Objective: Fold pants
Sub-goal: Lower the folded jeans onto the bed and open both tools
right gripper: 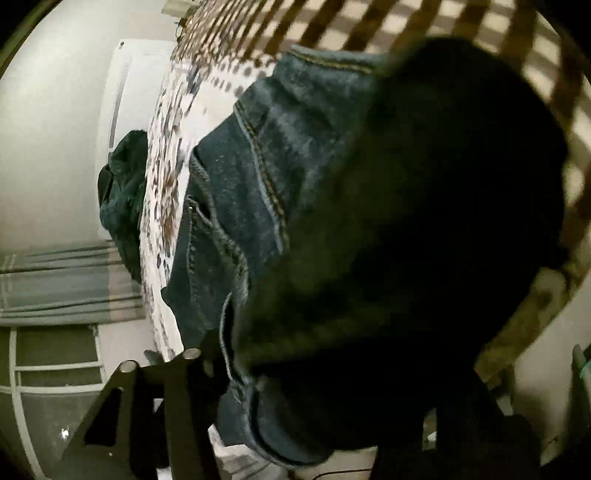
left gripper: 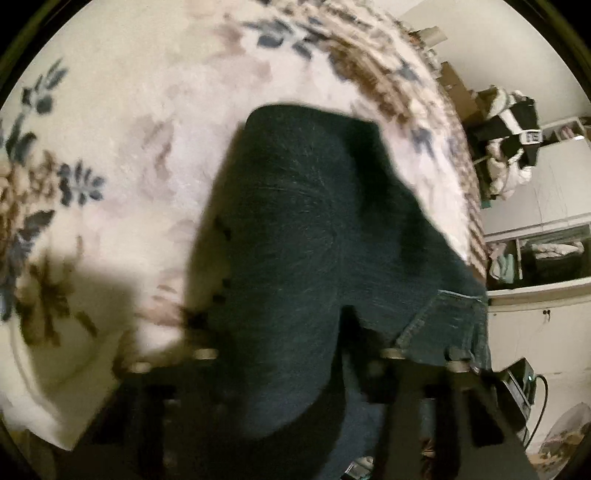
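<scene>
Dark blue jeans hang from my left gripper over a floral bedspread. The denim runs down between its two fingers, so it is shut on the jeans. In the right wrist view the same jeans fill most of the frame, with seams and a pocket showing. My right gripper is shut on the denim. Its left finger shows and its right finger is buried under cloth. Both views are blurred by motion.
The bed carries a cream blanket with blue and brown leaves and a brown checked border. A dark garment lies at the bed's far edge. White cupboards and shelves and a black and white bundle stand beside the bed.
</scene>
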A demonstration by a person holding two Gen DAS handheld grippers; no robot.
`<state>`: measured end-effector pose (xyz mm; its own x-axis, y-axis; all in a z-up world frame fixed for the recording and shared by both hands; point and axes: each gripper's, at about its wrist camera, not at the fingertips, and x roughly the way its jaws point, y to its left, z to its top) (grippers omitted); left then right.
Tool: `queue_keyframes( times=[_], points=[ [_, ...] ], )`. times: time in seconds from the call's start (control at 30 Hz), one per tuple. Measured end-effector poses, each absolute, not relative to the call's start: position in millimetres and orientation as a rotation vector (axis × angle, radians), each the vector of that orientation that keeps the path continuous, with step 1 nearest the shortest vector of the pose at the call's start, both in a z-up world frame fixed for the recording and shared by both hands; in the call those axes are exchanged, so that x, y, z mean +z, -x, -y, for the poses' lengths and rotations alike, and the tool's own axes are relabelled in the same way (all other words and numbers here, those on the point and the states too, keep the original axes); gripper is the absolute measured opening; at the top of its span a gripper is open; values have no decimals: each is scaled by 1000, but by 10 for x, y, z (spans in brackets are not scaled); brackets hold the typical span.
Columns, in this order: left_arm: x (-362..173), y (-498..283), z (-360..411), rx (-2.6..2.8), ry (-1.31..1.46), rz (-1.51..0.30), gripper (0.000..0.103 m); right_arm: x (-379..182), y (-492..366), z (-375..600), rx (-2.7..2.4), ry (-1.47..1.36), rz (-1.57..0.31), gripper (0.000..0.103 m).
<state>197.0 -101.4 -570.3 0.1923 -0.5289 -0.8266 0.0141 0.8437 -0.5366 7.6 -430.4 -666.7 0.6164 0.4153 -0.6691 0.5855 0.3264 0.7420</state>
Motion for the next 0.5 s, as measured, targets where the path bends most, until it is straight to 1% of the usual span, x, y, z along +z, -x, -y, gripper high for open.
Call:
queue_keyframes(
  times=[0.03, 0.13, 0.37, 0.5],
  points=[
    [-5655, -1951, 1006, -410, 465, -1325, 25, -6641, -87, 4276, -148, -1287, -968, 52],
    [-5452, -1909, 1000, -416, 466, -1302, 22, -6493, -148, 4129, -162, -1249, -965, 48],
    [-4878, -1915, 908, -423, 531, -1265, 21, -6043, -269, 3974, -128, -1236, -937, 47],
    [-4514, -2071, 861, -442, 529, -1225, 21, -5699, -440, 3868, -94, -1225, -903, 47]
  ],
)
